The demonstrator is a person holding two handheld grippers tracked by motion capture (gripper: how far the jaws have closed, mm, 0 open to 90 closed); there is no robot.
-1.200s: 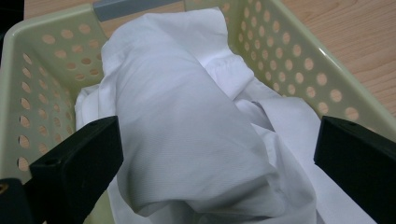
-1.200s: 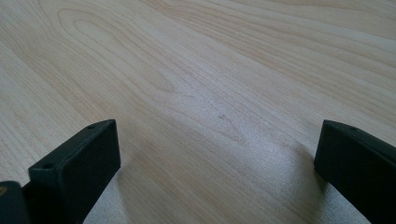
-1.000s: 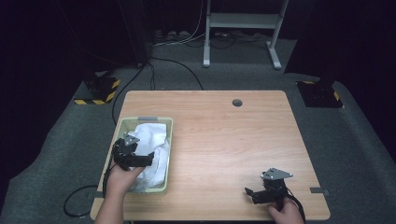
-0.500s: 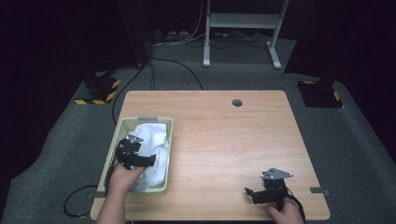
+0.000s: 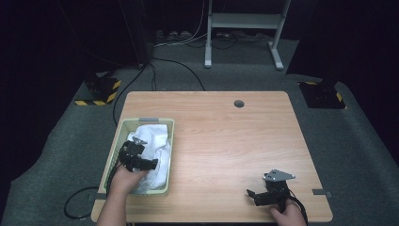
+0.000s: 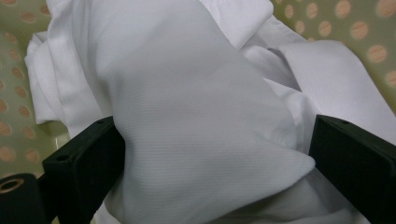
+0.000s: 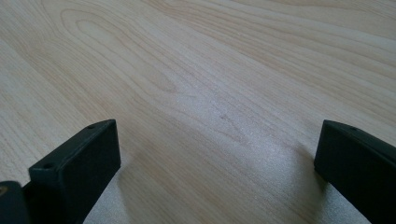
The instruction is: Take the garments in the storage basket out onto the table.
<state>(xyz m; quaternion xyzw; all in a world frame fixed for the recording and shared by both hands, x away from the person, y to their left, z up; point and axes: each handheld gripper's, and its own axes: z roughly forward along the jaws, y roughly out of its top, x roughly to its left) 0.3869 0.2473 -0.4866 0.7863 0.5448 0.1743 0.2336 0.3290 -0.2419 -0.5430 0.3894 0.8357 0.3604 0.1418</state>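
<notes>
White cloth (image 6: 196, 121) fills the pale green basket (image 5: 117, 141) at the left side of the table (image 5: 226, 141), and our left tool (image 5: 149, 164) is down in it, jaws spread wide with a raised fold of the fabric lying between them but not yet pinched. We judge this cloth to be light, soft and limp: it will sag and trail once lifted, and a loose layer could slip free if we catch only the surface. The bulging ridge between the jaws looks like the best place to take hold, since closing there should gather several thicknesses at once. The basket itself is light too, we think, and may shift or lift along with the cloth.

Our right tool (image 5: 252, 195) rests near the front right edge of the table, well apart from the basket, its jaws spread over bare wood.

The high view gives us the layout: basket, both hands, the open stretch of table between them. The left gripper view adds the fine weave, the folds and the dotted basket wall (image 6: 14, 70) close behind the cloth.
</notes>
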